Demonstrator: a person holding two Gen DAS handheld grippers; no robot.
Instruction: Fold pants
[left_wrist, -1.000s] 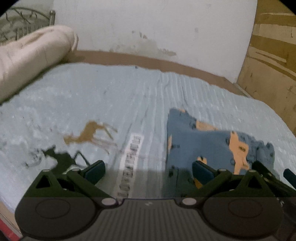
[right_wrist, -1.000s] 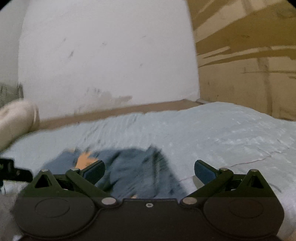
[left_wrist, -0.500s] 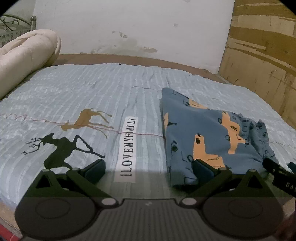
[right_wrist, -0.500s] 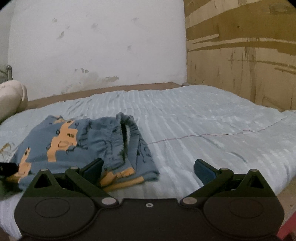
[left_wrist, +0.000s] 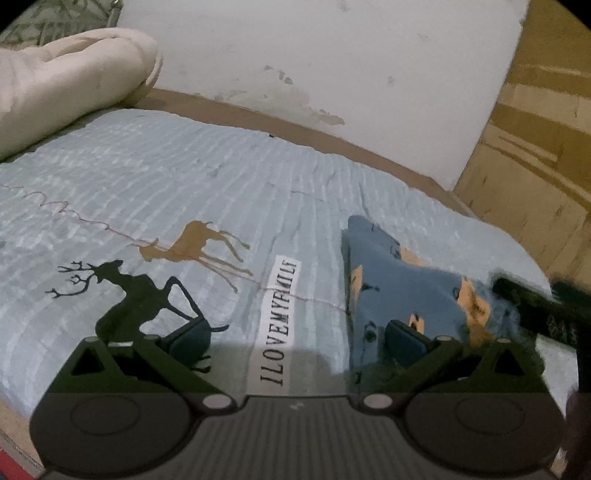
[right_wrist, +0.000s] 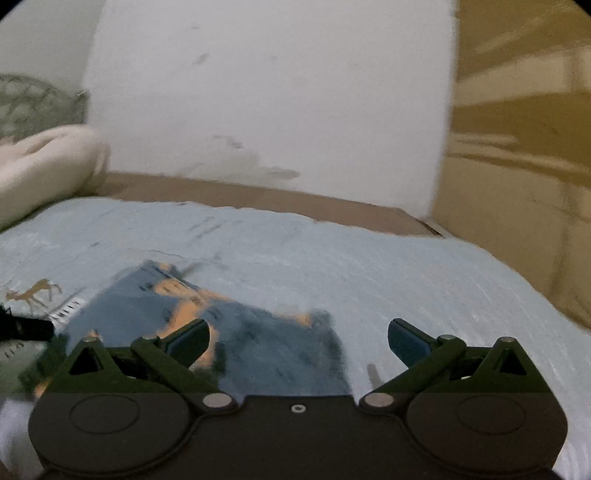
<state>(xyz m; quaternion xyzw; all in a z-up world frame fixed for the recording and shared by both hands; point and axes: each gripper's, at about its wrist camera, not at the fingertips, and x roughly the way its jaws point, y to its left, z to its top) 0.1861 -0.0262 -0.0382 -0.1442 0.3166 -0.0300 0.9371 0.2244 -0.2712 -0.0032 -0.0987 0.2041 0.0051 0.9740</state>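
Note:
The blue pants with orange car prints lie folded on the light blue bedspread. My left gripper is open and empty, near the bed's front edge, with its right finger over the pants' near left corner. My right gripper is open and empty, above the near part of the pants, which look blurred in that view. The right gripper also shows at the right edge of the left wrist view, over the pants' right end.
A rolled cream duvet lies at the far left of the bed. A white wall and a brown bed frame edge are behind. Wooden panels stand on the right. The bedspread extends to the right of the pants.
Both grippers have shifted and tilted; the views swung and the right view is blurred by motion. The right gripper has come further over the pants' right end. The pants lie as before.

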